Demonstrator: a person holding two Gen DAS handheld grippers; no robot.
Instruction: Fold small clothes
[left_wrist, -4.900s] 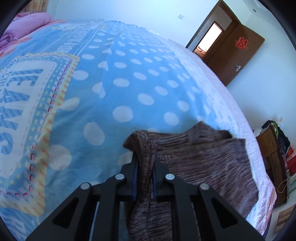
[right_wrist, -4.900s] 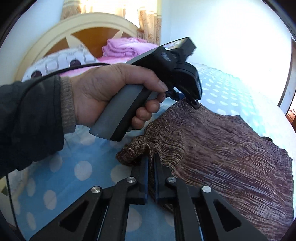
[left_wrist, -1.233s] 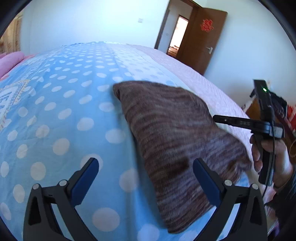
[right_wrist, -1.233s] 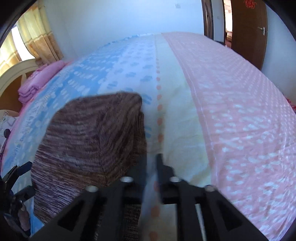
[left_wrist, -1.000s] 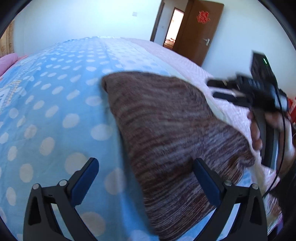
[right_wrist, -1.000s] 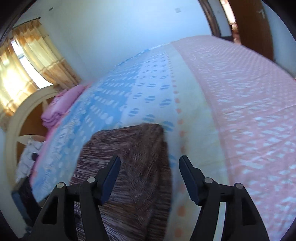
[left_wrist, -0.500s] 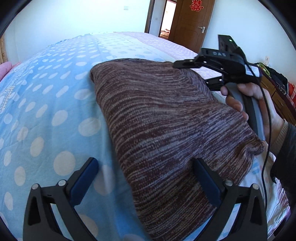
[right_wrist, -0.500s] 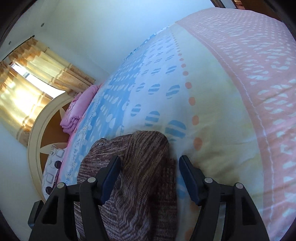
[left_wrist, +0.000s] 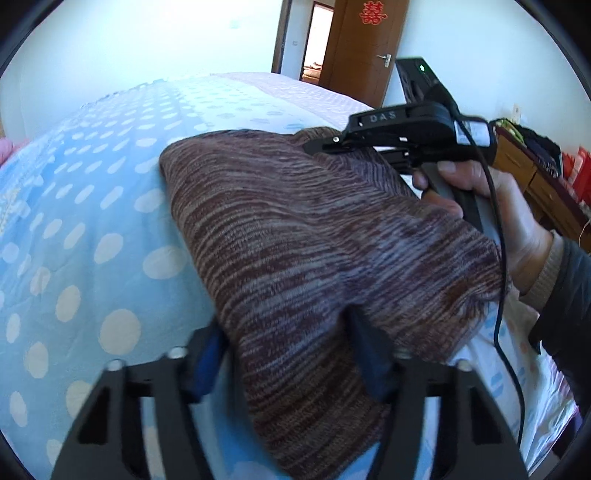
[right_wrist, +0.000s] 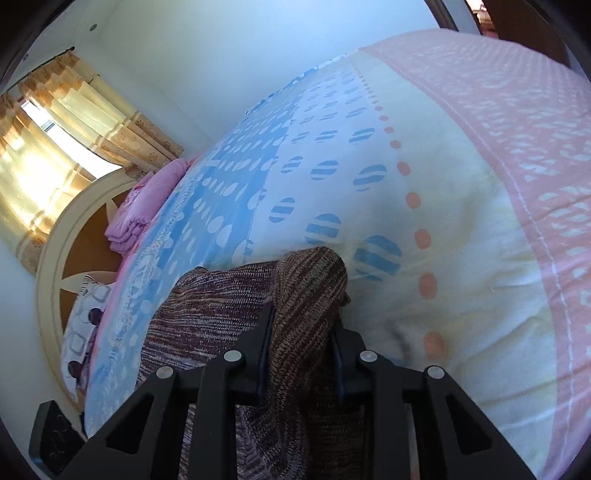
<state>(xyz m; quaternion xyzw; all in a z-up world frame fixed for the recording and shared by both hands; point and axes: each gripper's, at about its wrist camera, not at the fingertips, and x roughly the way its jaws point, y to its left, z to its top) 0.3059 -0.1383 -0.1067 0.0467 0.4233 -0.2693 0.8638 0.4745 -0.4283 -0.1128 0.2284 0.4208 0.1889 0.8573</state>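
Our left gripper has just been closing, and its jaws now pinch a bunched fold at the near edge of the brown knit garment, the cloth humped up between the blue pads. Our right gripper has likewise been closing, and its jaws clamp a raised corner of the same knit, which stands in a ridge between the pads.

From the left wrist we see what the right wrist cannot: the whole garment spread ahead of the jaws on the blue dotted bedspread, and beyond it, to the right, the other tool held in a hand with a dark sleeve, its black nose sitting on the far corner of the knit. A brown door stands further off.

From the right wrist we get only the corner in the grip; past it the bedspread turns cream and pink. To the left lie a folded purple blanket, a curved headboard and sunlit curtains.
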